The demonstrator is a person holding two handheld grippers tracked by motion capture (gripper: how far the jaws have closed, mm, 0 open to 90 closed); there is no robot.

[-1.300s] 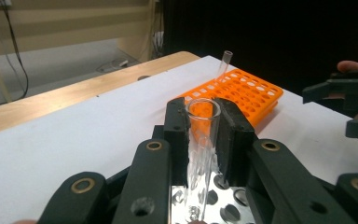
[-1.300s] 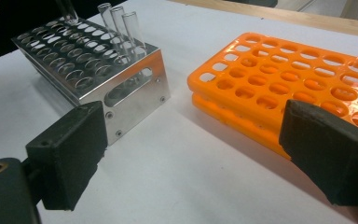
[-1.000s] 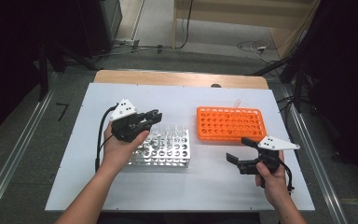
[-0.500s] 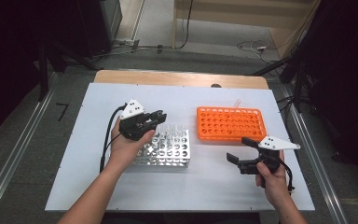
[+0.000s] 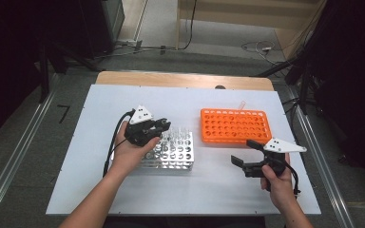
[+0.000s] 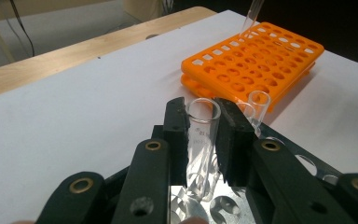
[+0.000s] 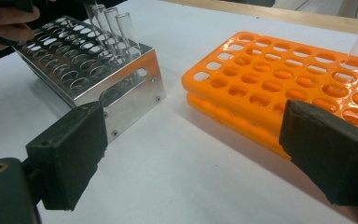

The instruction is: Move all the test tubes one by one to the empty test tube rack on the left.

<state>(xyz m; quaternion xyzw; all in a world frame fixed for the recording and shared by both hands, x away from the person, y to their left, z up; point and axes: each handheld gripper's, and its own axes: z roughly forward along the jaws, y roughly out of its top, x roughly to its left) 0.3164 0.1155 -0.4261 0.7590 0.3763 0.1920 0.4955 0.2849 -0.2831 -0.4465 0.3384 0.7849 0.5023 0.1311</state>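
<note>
- Left gripper (image 5: 164,124), at the left of the high view: over the back of the metal rack (image 5: 183,154), jaws clamped on a clear test tube (image 6: 202,140) just below its rim.
- From the left gripper view the tube's lower end looks to be still down in a rack hole, so I'd say gripped but not yet lifted out.
- Metal rack: a few more glass tubes (image 7: 116,30) stand upright in its back rows; the nearer holes look empty. Exact tube count is hard to tell.
- Orange rack (image 5: 233,126), to the right of the metal one and apart from it: nearly all holes empty. One tube (image 6: 251,15) already stands in a far corner hole, leaning a bit.
- Right gripper (image 5: 247,153), furthest right: held low over the white table (image 5: 100,104) in front of the orange rack, jaws spread wide, nothing between them. Looks idle.
- My read on progress: moving tubes from metal rack to orange rack, early stage. One transferred, one in the grip, several left.
- Next, as I judge it: pull the tube straight up clear of its neighbours, carry it across, drop it into a free orange hole.
</note>
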